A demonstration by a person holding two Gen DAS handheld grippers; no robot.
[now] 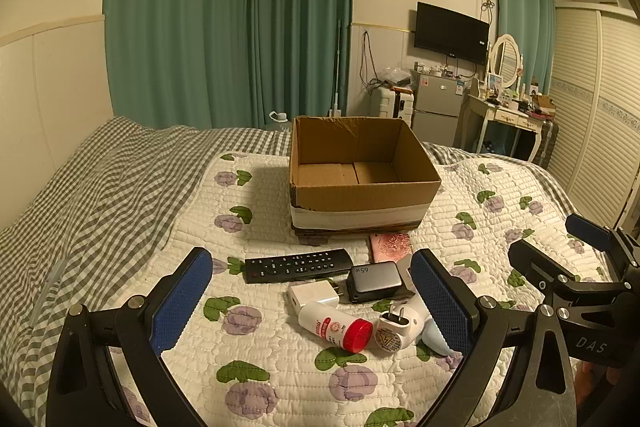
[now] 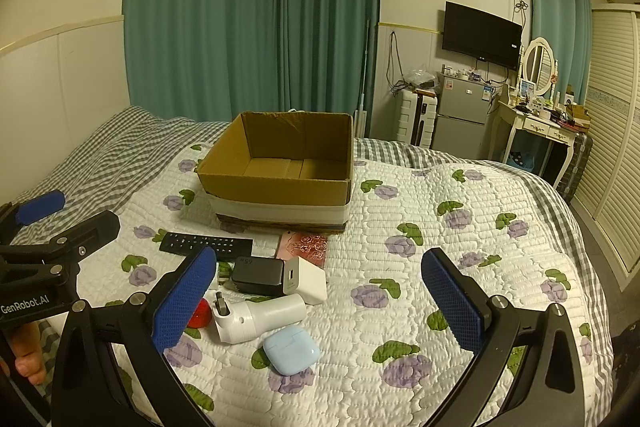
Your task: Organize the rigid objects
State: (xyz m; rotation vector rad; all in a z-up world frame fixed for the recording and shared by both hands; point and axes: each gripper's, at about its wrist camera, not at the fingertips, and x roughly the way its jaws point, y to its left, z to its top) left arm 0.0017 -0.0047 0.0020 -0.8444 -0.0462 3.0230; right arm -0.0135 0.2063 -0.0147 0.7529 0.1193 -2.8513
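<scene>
An empty cardboard box (image 1: 360, 167) (image 2: 280, 167) stands on the floral quilt. In front of it lie a black remote (image 1: 298, 264) (image 2: 206, 245), a pink card (image 1: 391, 247) (image 2: 303, 245), a black charger (image 1: 374, 281) (image 2: 258, 275), a white cube charger (image 1: 314, 295) (image 2: 306, 281), a white bottle with a red cap (image 1: 336, 327), a white plug device (image 1: 400, 325) (image 2: 256, 315) and a light blue earbud case (image 2: 292, 343). My left gripper (image 1: 310, 301) is open above the pile. My right gripper (image 2: 318, 297) is open to the right of it.
The bed has a grey checked sheet (image 1: 100, 187) on the left. A fridge (image 2: 464, 115), dressing table (image 2: 540, 123) and wardrobe doors (image 2: 616, 147) stand beyond the bed on the right. Green curtains (image 1: 228, 19) hang behind.
</scene>
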